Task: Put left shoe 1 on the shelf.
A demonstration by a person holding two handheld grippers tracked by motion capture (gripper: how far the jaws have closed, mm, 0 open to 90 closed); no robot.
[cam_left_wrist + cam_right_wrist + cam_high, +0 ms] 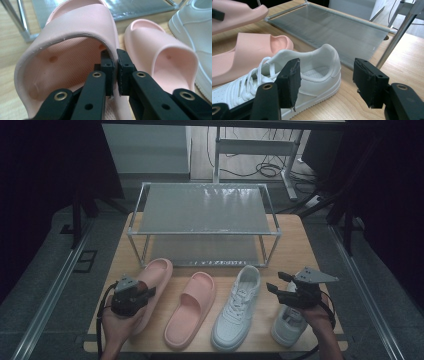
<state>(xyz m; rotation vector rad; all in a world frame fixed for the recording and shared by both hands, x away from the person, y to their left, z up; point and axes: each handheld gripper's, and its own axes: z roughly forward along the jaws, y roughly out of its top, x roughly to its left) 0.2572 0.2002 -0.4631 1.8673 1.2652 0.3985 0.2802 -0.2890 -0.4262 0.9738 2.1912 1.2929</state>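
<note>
The left tool point(131, 296) sat in the person's left hand point(116, 324), which came in from the near edge with the forearm angled up and slightly right. Its black jaws stood nearly together, pads point(107, 72) pinching a thin wall between them. The right tool point(295, 290) rested in the right hand point(316, 315), pointing left and away, its jaws spread wide with nothing gripped.

floor: grey point(45, 270) | desk frame point(255, 147) at back w/ cables point(267, 169) | surroundings dark, maybe curtains
</note>
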